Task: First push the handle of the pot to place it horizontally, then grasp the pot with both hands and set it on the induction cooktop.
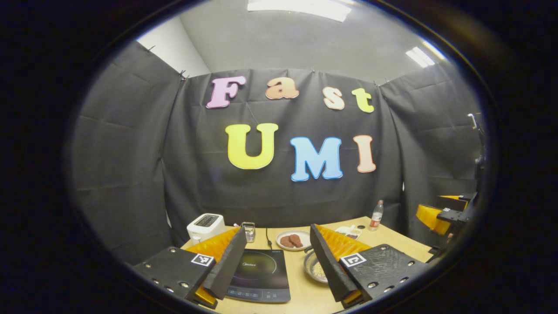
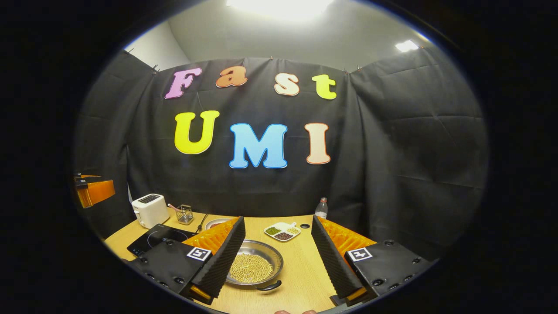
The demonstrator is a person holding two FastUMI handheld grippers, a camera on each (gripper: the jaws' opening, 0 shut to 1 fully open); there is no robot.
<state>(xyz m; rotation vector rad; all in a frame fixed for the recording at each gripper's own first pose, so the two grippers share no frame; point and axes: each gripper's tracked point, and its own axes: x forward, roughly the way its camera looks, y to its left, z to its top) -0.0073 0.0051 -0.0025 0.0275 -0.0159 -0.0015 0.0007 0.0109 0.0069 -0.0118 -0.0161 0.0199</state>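
Pot (image 2: 253,264) of grain beside cooktop (image 1: 261,274), near table's front edge, apparently untouched; both grippers (image 1: 277,266) (image 2: 279,257) spread, empty; next: push dark handle (image 2: 269,286) level.

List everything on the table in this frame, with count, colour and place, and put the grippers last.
pot: 1, silver, holding yellowish beans, near edge, right of the cooktop, dark handle toward the camera
induction cooktop: 1, black, left half of the wooden table
toaster: 1, white, back left corner
wire basket: 1, metal, beside the toaster
plate: 1, white, with brown food, behind the cooktop
divided dish: 1, white, green, dark and yellow fillings, behind the pot
bottle: 1, clear, back right
left gripper: black and orange, open above the cooktop
right gripper: black and orange, open above the pot
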